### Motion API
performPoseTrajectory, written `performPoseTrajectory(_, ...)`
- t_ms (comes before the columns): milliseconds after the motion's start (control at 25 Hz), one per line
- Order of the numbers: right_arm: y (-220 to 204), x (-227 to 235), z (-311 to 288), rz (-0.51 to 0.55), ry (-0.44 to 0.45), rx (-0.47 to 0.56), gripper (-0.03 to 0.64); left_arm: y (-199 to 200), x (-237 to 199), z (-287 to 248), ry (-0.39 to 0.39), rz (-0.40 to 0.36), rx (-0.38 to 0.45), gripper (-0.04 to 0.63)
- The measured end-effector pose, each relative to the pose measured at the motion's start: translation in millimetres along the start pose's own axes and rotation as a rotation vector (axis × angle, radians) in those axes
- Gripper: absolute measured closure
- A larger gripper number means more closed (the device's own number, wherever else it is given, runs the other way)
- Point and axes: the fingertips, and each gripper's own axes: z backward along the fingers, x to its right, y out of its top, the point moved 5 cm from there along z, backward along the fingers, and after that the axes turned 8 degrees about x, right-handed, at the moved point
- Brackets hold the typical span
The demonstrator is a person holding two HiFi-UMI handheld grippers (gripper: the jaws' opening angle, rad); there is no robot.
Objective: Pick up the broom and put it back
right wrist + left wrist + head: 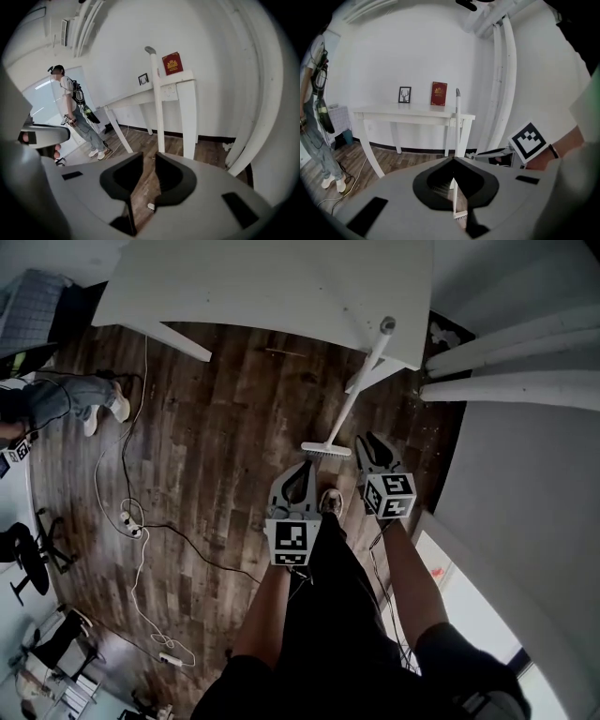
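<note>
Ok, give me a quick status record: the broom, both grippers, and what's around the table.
broom: leaning at the corner of the white table, head on the wood floor, held by neither gripper
left gripper: jaws together at the tips, holding nothing, close to the broom head
right gripper: jaws apart, only floor between them
on the table: red book, small framed picture
on the floor: white cable to the left
bystander: person standing off beyond the table's far end
</note>
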Motion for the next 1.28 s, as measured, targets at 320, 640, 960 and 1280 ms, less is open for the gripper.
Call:
performPoseTrajectory(320,57.7,-71.9,65.8,0.126,0.005,0.118,0.595,29.4,-4.3,47.9,0.027,0.032,0.026,0.594)
performPoseTrajectory(640,105.3,-125.5,128.3,0.139,-0.009,0.228,0.595,62.7,2.9,97.4,0.028,0.061,0.07,0.594)
performPoseTrajectory(960,137.1,-197.5,197.7,0.303,-0.016,0.272,0.595,98.7,9.3,169.0,-0.041,0.038,0.156,0.594)
performPoseTrajectory(1280,185.1,-252.2,236.1,0.421,-0.039,0.417,0.595,154.3,7.9,211.7,-0.103,-0.039,0.284,0.594)
